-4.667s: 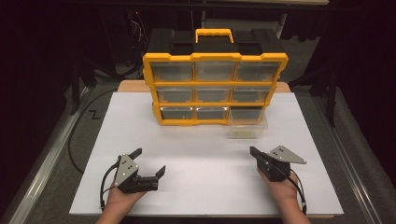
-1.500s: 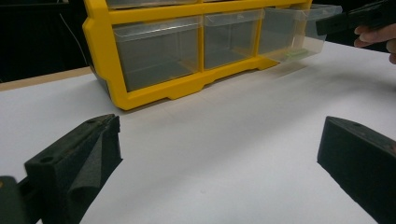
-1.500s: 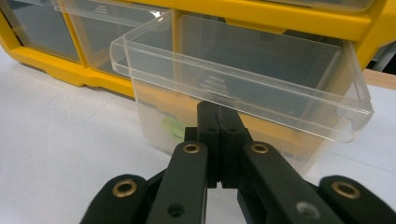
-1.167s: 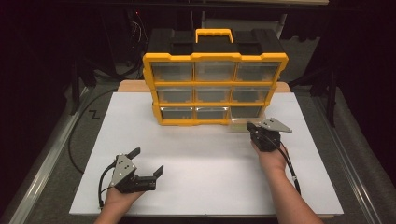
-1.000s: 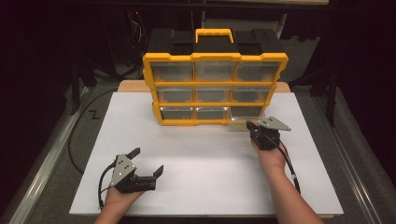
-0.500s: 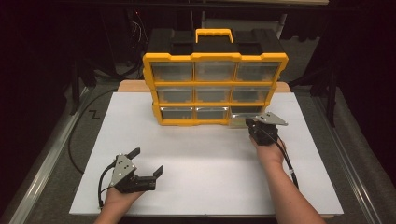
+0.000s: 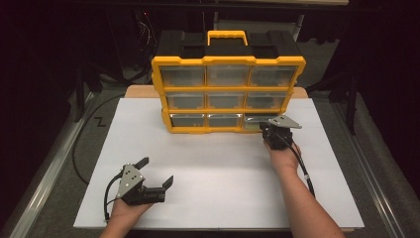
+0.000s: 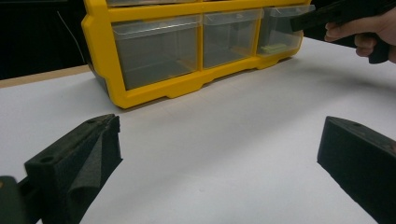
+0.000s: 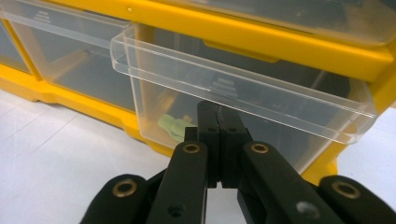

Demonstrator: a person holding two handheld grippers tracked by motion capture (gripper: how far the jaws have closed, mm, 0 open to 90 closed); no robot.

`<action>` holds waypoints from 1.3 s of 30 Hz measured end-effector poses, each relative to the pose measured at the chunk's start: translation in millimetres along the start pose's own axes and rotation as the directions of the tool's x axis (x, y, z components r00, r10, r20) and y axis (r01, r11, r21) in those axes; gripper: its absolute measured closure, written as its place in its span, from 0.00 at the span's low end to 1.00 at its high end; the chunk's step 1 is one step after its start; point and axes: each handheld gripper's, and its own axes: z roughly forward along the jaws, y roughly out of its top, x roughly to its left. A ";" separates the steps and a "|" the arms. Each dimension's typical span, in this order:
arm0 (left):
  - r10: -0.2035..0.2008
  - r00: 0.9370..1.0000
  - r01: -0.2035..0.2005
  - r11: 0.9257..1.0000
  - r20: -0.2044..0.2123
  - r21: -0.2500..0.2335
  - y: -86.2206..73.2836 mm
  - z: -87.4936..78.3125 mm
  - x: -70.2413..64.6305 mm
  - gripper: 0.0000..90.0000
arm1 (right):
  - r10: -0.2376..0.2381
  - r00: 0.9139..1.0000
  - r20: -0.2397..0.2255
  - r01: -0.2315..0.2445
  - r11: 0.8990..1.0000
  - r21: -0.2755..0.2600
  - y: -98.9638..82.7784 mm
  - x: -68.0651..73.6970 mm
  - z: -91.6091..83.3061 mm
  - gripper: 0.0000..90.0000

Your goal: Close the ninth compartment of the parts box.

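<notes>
High view: yellow organizer at 12 o'clock on white board. Right gripper at its btm-right drawer; left gripper at 7 o'clock, jaws spread.

Left gripper view: jaws wide apart, organizer at 12.

Right gripper view: jaws pressed together against clear drawer front; small green part inside.

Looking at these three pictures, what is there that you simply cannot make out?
- What the small green thing in the bottom right drawer is: right gripper view, blurred through clear plastic, partly behind the right gripper.
- Upper drawers' contents: high view, too small.
- Cabinet's top: left gripper view, cut off.
</notes>
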 end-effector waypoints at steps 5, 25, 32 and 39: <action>0.000 1.000 0.000 1.000 0.001 0.000 0.0 0.0 0.1 0.00 | -0.001 1.000 0.008 0.001 1.000 0.000 2.7 -1.2 5.7 1.00; -0.001 1.000 0.001 1.000 0.005 -0.001 -0.1 0.1 0.6 0.00 | 0.007 1.000 0.025 -0.008 1.000 0.016 8.2 -4.1 17.9 1.00; -0.004 1.000 0.004 1.000 -0.005 0.005 -0.8 0.6 3.1 0.00 | 0.023 1.000 -0.015 -0.022 0.999 0.027 9.0 -4.3 10.1 0.92; 0.003 1.000 -0.003 1.000 -0.002 0.005 -0.5 0.6 1.3 0.00 | 0.038 0.996 -0.077 -0.036 0.999 0.035 8.7 2.3 -4.4 0.73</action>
